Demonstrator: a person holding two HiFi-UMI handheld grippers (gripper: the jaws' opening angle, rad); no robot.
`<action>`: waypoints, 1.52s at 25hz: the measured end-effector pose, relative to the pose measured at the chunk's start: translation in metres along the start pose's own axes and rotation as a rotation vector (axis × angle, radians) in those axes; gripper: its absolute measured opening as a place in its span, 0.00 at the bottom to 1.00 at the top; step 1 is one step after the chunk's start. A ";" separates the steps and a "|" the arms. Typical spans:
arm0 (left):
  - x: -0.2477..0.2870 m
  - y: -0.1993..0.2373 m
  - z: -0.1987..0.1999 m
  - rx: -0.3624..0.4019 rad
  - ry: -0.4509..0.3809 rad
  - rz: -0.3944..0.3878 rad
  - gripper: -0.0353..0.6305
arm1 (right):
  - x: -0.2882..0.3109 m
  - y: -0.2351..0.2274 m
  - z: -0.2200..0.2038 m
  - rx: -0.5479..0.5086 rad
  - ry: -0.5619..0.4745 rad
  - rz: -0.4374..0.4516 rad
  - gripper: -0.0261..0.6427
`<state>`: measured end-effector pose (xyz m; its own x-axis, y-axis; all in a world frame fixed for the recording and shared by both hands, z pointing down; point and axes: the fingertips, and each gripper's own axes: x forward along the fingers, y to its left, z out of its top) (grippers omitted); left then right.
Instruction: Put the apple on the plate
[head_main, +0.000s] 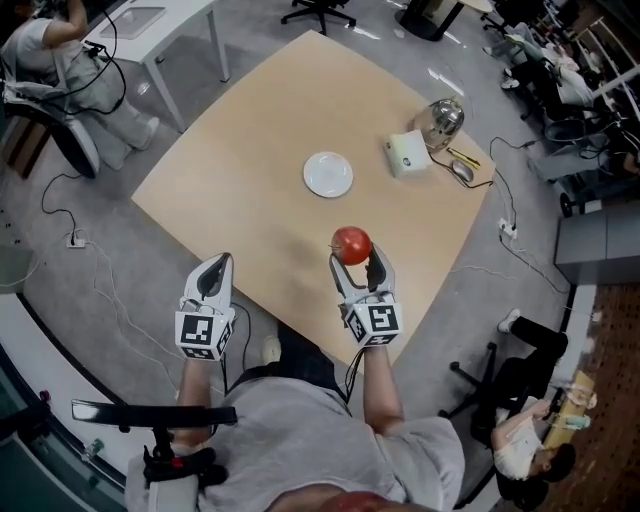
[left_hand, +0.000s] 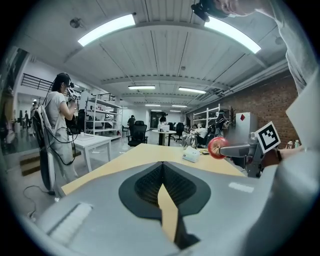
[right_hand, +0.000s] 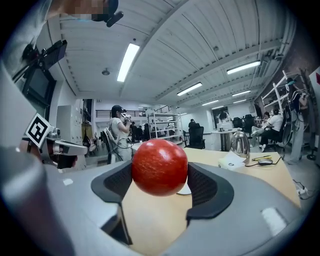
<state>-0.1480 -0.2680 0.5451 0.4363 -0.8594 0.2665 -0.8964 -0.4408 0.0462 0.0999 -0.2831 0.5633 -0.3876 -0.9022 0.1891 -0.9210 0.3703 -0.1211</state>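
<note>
Carrying looks like the step in hand. The right gripper (head_main: 357, 255) is clamped on the sides of the apple (head_main: 351, 244), which seems to be lifted over the near edge of the table (head_main: 250, 150). The plate (head_main: 328, 174) lies bare at about 11 o'clock from the apple, well apart.

To do this well, carry the fruit level toward 11 o'clock, lower it onto the plate's middle, and release gently so it cannot roll.

The apple is nearly round, so no long axis shows, and I cannot tell where its stem end points.

The left gripper (head_main: 213, 272) hangs at 9 o'clock, its jaws together on nothing.

No legible text, label or number anywhere
</note>
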 end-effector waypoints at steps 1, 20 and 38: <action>0.005 0.001 -0.004 -0.001 0.005 -0.001 0.08 | 0.006 -0.004 -0.004 -0.005 0.005 0.001 0.56; 0.059 -0.014 -0.029 -0.003 0.101 -0.070 0.08 | 0.070 -0.051 -0.045 -0.025 0.076 -0.011 0.56; 0.088 -0.007 -0.051 -0.023 0.160 -0.077 0.08 | 0.152 -0.072 -0.075 -0.100 0.118 0.035 0.56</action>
<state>-0.1074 -0.3278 0.6176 0.4877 -0.7700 0.4115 -0.8630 -0.4965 0.0938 0.1045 -0.4306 0.6742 -0.4164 -0.8580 0.3007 -0.9037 0.4268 -0.0334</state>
